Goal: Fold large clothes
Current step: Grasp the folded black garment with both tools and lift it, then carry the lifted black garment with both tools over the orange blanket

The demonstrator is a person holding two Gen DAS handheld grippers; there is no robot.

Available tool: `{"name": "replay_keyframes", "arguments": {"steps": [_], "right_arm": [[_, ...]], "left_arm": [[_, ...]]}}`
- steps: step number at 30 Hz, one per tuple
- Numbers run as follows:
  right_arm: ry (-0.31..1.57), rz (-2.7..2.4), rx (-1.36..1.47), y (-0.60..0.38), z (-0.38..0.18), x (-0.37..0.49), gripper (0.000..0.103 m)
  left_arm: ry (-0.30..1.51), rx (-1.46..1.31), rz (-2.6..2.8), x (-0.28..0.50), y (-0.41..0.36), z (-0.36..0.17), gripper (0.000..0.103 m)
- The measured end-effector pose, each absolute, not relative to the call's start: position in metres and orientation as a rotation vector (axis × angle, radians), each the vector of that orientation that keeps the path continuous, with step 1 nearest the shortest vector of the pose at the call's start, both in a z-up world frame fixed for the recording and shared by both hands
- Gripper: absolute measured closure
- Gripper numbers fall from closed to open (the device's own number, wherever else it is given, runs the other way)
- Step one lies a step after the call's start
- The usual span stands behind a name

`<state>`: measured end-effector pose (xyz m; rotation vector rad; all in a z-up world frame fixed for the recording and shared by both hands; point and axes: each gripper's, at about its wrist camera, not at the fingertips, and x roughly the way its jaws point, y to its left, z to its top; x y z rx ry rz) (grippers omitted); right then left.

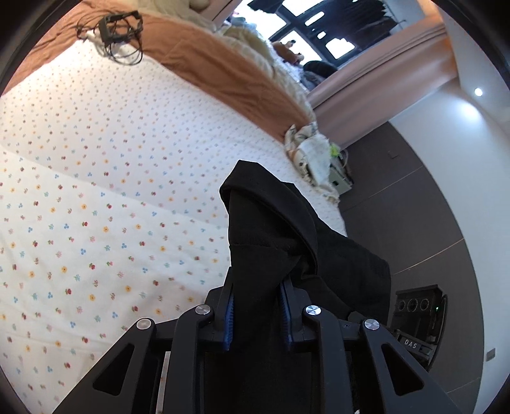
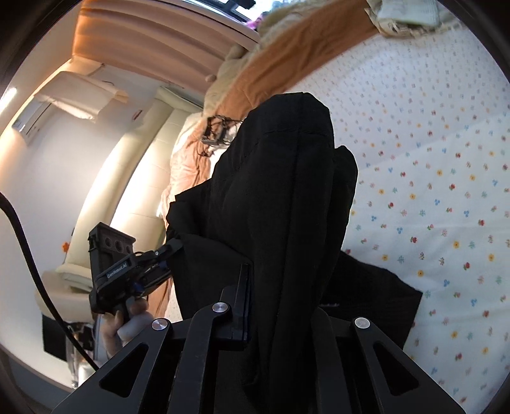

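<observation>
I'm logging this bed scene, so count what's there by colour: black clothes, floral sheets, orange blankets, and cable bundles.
Black garment: 1, clamped in both the left hand-held gripper and right hand-held gripper
Floral sheet: 1
Orange blanket: 1
Cable bundle: 1
Total: 4

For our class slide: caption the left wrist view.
Left gripper clamps black garment above flowered bedsheet.

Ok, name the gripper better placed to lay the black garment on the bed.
Probably right: the right gripper holds the black garment over the floral sheet; the left gripper sits by the bed's edge.
</observation>
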<state>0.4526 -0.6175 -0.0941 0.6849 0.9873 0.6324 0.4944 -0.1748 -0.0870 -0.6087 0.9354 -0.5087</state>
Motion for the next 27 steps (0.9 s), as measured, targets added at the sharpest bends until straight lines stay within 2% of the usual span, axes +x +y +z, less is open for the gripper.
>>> {"name": "replay_keyframes", "arguments": {"steps": [10, 18, 27], "right_arm": [[0.79, 0.648, 0.626, -0.599, -0.002, 0.384, 0.092], [0.684, 0.673, 0.614, -0.563, 0.043, 0.329, 0.092], [0.608, 0.776, 0.565, -0.501, 0.084, 0.283, 0.093]], "left_arm": [[0.792, -0.57, -0.577, 0.424, -0.16, 0.0, 0.079], [0.702, -0.526, -0.589, 0.363, -0.133, 0.06, 0.08], [0.617, -0.521, -0.563, 0.295, -0.067, 0.106, 0.082]]}}
